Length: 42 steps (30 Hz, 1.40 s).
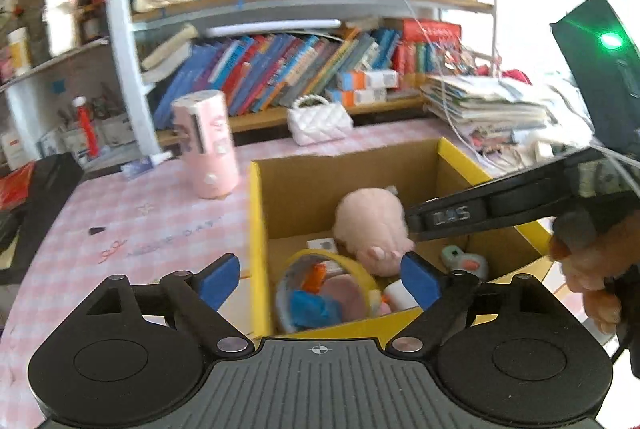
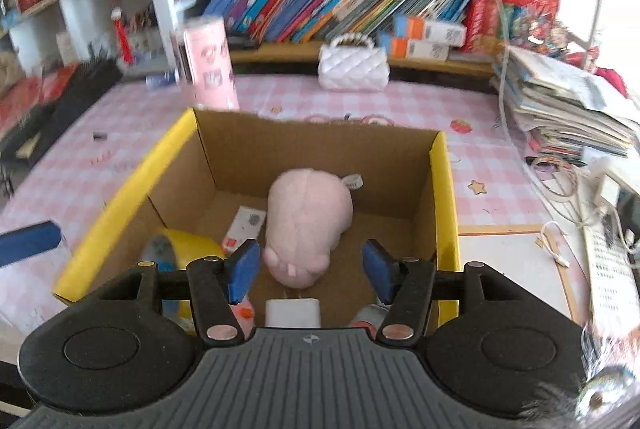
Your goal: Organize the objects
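A yellow-rimmed cardboard box (image 1: 256, 229) (image 2: 442, 197) stands on the pink checked tablecloth. Inside lie a pink plush pig (image 1: 370, 225) (image 2: 306, 225), a yellow tape roll (image 1: 352, 269) (image 2: 196, 243), a white block (image 2: 293, 311), a small white card (image 2: 244, 225) and other small toys. My left gripper (image 1: 320, 279) hangs open above the box's near left corner, nothing between its blue pads. My right gripper (image 2: 310, 271) is open just above the pig's head; its pads do not touch the pig. In the left wrist view the right gripper's black body (image 1: 500, 207) reaches over the box from the right.
A pink cylinder (image 1: 206, 143) (image 2: 210, 63) stands behind the box's left side. A white quilted handbag (image 1: 318, 123) (image 2: 354, 63) sits at the shelf's foot. Bookshelves fill the back. Stacked magazines (image 2: 568, 109) and cables crowd the right. A person's hand (image 1: 592, 261) holds the right gripper.
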Tool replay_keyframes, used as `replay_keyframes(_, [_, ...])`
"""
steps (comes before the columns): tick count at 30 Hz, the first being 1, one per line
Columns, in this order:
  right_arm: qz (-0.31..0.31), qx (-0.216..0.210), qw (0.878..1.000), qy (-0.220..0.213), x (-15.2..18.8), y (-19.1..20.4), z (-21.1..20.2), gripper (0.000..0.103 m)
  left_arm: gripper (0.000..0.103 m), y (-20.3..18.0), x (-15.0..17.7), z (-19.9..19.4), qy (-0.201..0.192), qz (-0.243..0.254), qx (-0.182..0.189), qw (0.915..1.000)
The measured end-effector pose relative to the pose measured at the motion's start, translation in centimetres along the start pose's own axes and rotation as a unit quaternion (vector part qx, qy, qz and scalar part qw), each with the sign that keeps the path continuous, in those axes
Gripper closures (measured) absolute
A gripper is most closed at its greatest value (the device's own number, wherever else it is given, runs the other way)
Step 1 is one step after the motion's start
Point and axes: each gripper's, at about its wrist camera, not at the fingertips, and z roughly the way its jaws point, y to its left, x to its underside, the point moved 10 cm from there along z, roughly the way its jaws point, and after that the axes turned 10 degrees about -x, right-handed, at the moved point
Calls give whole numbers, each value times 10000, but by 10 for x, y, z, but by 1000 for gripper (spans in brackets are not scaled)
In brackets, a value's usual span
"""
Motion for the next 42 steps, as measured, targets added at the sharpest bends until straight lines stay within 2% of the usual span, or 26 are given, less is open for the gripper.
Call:
replay_keyframes(8, [218, 216, 9973, -674, 1, 46, -41, 43, 9, 73, 24, -27, 184, -540, -578, 9967])
replay_keyframes(17, [248, 473, 9956, -764, 40, 109, -55, 28, 7, 129, 63, -55, 381, -769, -975, 9915])
replay_keyframes(22, [103, 591, 9963, -612, 71, 141, -53, 13, 4, 142, 81, -67, 439, -711, -1180, 9895])
replay_keyframes(25, [-67, 795, 9955, -519, 87, 154, -52, 10, 4, 148, 91, -71, 488, -608, -1338, 9879])
replay_keyframes(42, [-24, 1171, 9928, -248, 127, 177, -58, 8, 3, 161, 123, -88, 751, -579, -1561, 9832])
